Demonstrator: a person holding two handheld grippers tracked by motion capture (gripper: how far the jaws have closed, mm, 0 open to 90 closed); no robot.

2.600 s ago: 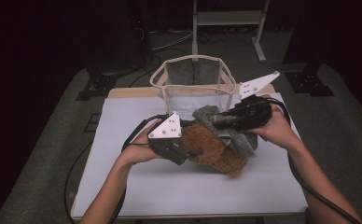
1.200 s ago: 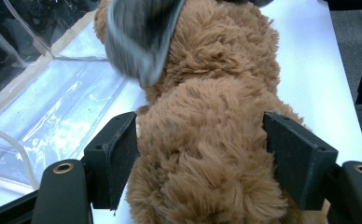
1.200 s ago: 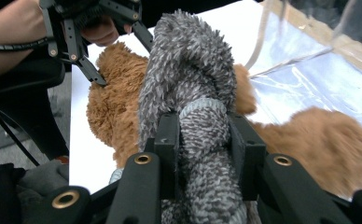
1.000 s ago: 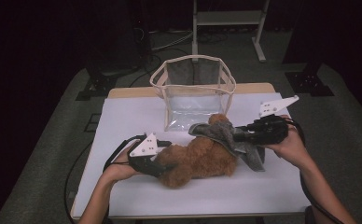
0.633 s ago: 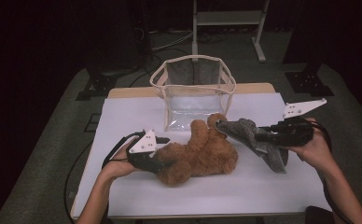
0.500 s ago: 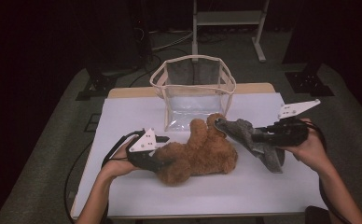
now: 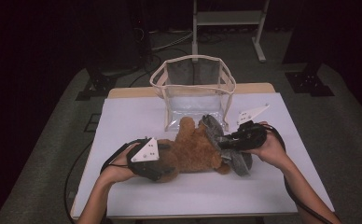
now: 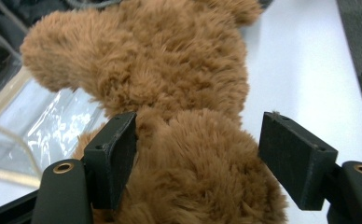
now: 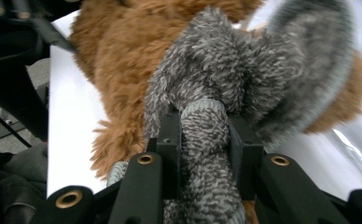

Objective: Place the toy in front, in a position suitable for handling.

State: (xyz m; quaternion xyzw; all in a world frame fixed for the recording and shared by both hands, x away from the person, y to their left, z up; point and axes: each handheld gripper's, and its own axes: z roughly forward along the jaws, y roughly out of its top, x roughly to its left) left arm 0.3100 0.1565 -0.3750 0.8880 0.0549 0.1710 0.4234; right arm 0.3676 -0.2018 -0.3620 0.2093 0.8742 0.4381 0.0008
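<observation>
On the white tabletop, just in front of the clear bag, a brown teddy bear lies on its side, and a grey sock lies across its right end. My left claw sits at the bear's left end; in the left gripper view its jaws straddle the fur of the bear, one pad pressed into it and the other pad standing just clear, so the grip is slack rather than clamped. My right claw is clenched on the sock; the right gripper view shows the sock squeezed into a narrow neck between the jaws, bunching out beyond them against the bear.
</observation>
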